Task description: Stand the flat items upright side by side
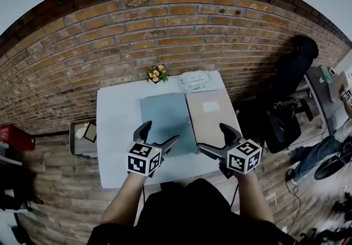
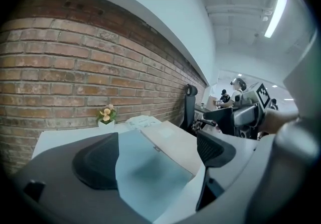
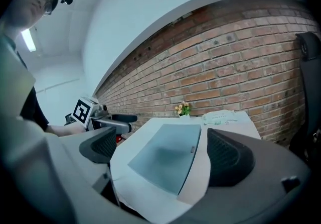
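Head view, left gripper and right gripper, jaws wide apart, empty

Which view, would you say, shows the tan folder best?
Head view: nearly the whole tan folder, flat, from above. Left gripper view shows it obliquely; right gripper view, only a strip.

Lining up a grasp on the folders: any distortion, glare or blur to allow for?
Head view: fisheye bows the brick wall; flat blue-grey folder and flat beige folder evenly lit, no glare. Left gripper view: left gripper, jaws apart, soft close up; ceiling strip light glares. Right gripper view: dark soft-edged patch on the blue-grey folder.
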